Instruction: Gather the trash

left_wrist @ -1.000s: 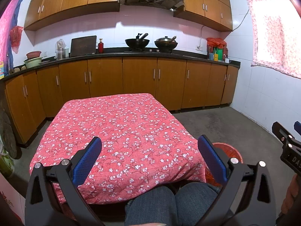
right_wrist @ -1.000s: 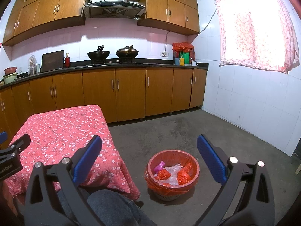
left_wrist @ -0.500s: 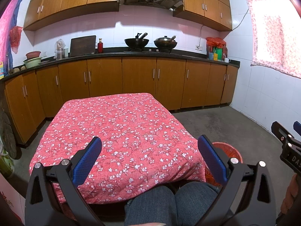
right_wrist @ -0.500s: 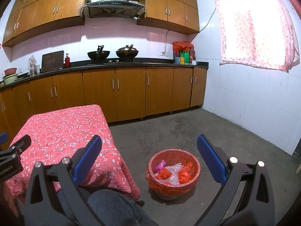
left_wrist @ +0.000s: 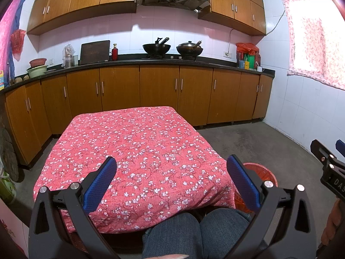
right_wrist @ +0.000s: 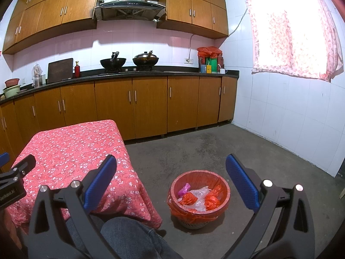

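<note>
My 2 tongs, left gripper (left_wrist: 170,180) and right gripper (right_wrist: 170,180), gape empty over my knees, and the trash bin (right_wrist: 199,196) sits on the floor just off the table's (left_wrist: 133,142) near right corner, nearer my right hand.

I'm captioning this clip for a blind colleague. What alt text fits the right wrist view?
Open right tongs hang empty above a red-lined trash basket on the concrete floor, already holding crumpled plastic bags. A table under a red floral cloth stands to the left, wooden kitchen cabinets behind.
</note>
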{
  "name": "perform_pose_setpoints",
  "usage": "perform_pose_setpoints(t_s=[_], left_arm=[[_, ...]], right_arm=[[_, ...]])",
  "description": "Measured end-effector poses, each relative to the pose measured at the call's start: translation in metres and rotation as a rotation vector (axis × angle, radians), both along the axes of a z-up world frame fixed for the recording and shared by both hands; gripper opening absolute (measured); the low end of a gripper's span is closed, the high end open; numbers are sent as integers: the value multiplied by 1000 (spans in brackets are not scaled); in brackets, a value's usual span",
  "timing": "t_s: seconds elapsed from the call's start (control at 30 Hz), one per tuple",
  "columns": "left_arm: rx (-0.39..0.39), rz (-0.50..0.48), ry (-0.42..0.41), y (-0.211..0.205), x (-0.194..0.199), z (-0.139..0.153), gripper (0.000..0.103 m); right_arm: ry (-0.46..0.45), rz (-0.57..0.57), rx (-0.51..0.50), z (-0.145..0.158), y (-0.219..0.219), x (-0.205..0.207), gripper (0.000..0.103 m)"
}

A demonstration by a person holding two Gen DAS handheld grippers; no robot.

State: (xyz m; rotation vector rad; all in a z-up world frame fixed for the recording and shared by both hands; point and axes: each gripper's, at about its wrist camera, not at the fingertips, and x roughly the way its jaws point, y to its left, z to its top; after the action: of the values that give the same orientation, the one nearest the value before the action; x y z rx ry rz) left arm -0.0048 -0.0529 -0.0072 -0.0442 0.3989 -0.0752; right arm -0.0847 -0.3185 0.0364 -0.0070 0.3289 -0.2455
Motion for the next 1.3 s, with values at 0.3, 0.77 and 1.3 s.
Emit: perform_pose_setpoints(t_s=[0.3, 0.77, 1.3], left_arm=[[-1, 0, 1, 0, 0, 0, 101], [1, -12, -5, 3, -1, -2, 101], [0, -11, -5, 4, -2, -3, 101]], right_arm=[[0, 0, 1, 0, -1, 0, 99], [0, -1, 3, 0, 0, 0, 99], [-1, -3, 5, -3, 5, 0, 99]])
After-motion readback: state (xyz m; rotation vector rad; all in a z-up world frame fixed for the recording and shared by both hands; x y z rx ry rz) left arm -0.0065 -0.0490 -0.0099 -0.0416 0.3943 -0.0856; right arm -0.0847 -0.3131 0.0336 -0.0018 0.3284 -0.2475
